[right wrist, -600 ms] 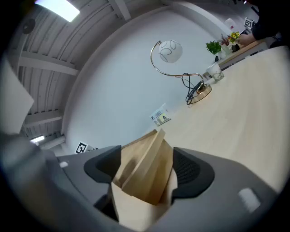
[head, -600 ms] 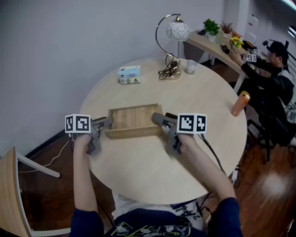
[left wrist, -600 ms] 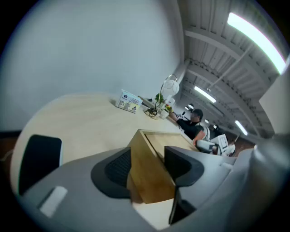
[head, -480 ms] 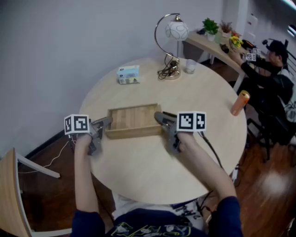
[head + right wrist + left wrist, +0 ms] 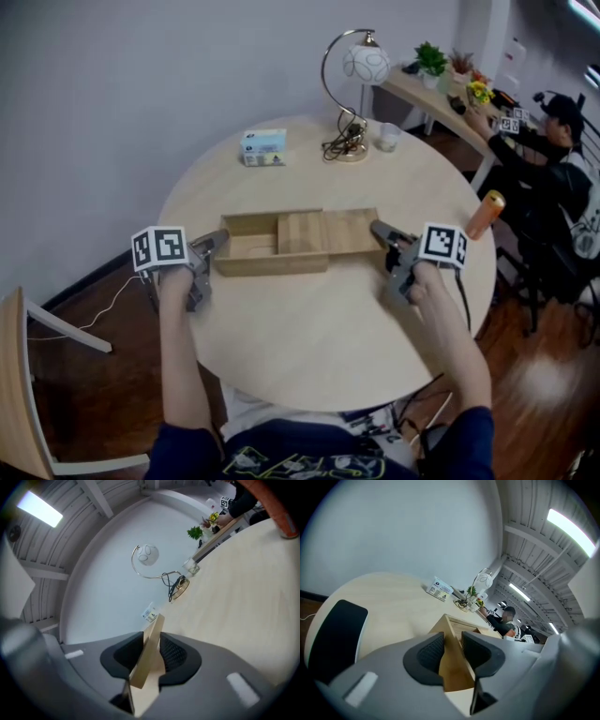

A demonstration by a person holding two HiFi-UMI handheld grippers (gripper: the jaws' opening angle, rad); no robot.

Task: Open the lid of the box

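Note:
A shallow wooden box (image 5: 246, 264) lies in the middle of the round table (image 5: 309, 347). Its flat sliding lid (image 5: 328, 232) sticks out past the box's right end, and the left part of the box (image 5: 451, 679) shows an empty inside. My left gripper (image 5: 216, 247) is shut on the box's left end wall, which stands between the pads in the left gripper view (image 5: 453, 651). My right gripper (image 5: 383, 235) is shut on the lid's right edge. In the right gripper view the thin lid (image 5: 152, 637) runs edge-on between the pads (image 5: 151, 653).
At the table's far side stand a globe lamp (image 5: 363, 66) with a coiled cord, a small printed carton (image 5: 263, 147) and a glass cup (image 5: 389, 137). An orange bottle (image 5: 487, 213) is near the right edge. A person (image 5: 553, 178) sits at a side shelf; a chair (image 5: 19, 375) is at the left.
My right gripper has moved right with the lid in it, sliding the lid partway off and uncovering the box's left part. The left gripper has stayed on the box's left end.

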